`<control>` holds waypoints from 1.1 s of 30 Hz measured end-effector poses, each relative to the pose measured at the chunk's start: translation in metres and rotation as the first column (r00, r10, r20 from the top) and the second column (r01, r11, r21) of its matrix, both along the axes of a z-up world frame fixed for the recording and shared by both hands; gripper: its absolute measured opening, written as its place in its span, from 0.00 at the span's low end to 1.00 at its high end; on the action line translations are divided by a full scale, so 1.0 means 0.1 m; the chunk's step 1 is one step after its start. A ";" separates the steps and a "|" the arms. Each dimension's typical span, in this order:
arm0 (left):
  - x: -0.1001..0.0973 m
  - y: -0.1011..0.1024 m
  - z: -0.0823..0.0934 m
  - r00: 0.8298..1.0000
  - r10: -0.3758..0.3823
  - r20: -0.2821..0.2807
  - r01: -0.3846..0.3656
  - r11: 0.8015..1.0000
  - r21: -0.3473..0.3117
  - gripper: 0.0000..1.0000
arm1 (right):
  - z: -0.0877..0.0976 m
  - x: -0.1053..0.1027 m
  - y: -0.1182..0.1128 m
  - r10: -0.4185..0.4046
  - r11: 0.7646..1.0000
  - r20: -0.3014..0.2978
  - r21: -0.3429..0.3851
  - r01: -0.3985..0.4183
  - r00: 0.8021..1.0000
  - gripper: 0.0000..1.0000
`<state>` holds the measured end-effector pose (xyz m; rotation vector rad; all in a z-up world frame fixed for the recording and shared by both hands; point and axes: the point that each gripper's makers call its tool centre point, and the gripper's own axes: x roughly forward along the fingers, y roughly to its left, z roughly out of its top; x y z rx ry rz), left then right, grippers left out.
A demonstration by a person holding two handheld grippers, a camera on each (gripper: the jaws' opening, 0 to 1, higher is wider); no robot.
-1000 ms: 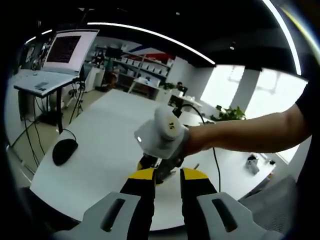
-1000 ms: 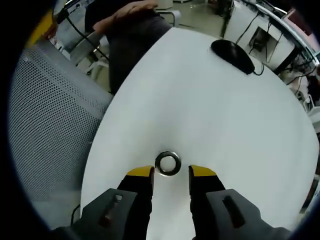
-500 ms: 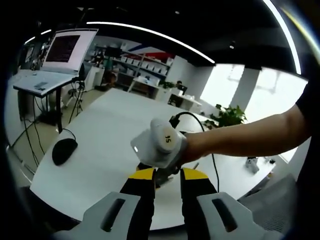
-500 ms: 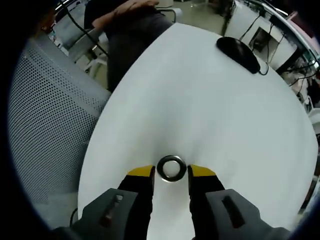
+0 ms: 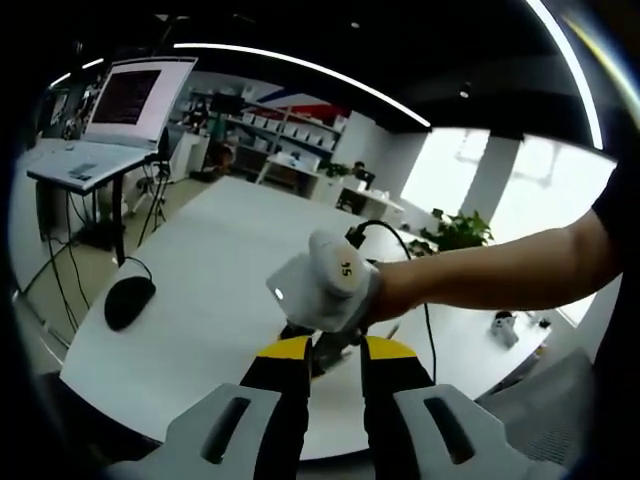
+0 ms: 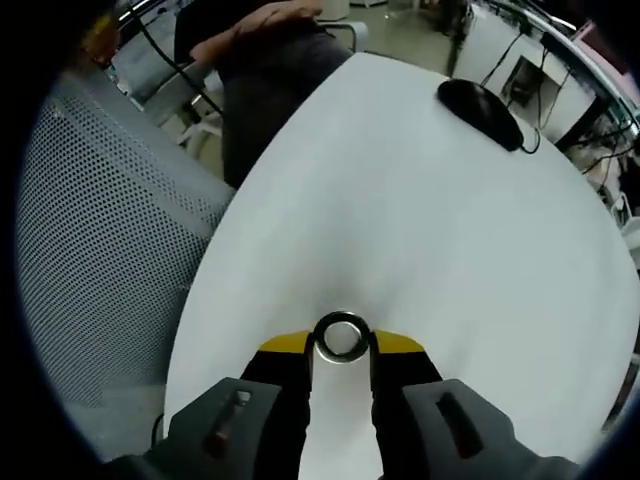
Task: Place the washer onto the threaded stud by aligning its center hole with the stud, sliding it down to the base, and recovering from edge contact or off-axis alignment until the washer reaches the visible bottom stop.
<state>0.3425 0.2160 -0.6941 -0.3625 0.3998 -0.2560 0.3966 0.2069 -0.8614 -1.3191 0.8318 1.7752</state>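
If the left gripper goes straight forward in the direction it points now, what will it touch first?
Most likely the right gripper, which hangs just beyond the left gripper and crosses its line low over the white table. Depth is hard to read here, so how near the two stand cannot be told.

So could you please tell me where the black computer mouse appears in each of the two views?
Left gripper view: the black mouse lies at the left, on the near-left edge of the white table.
Right gripper view: the mouse lies at the upper right, near the table's far edge.
Shared landmark: the white table itself.
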 end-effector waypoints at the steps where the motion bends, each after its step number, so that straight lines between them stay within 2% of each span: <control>1: 0.00 0.00 0.00 1.000 0.000 0.000 0.000 1.000 0.000 0.17 | 0.01 0.00 0.00 0.004 1.000 0.001 0.002 -0.004 1.000 0.22; 16: 0.00 -0.01 0.01 1.000 -0.003 0.001 0.003 1.000 -0.001 0.17 | 0.35 0.14 -0.09 0.047 0.999 0.015 -0.011 -0.046 0.999 0.22; 20: 0.00 0.00 0.01 1.000 0.000 0.000 0.000 1.000 -0.003 0.17 | 0.50 0.19 -0.10 0.048 0.999 0.020 0.002 -0.048 0.999 0.23; 28: 0.00 0.00 0.00 1.000 -0.002 -0.004 0.002 1.000 0.000 0.17 | 0.80 0.39 -0.13 0.037 0.999 0.047 0.009 -0.038 0.998 0.23; 33: 0.00 0.01 0.00 1.000 0.001 -0.002 -0.001 1.000 -0.001 0.17 | 0.86 0.50 -0.19 0.048 0.999 0.079 -0.007 -0.048 0.996 0.23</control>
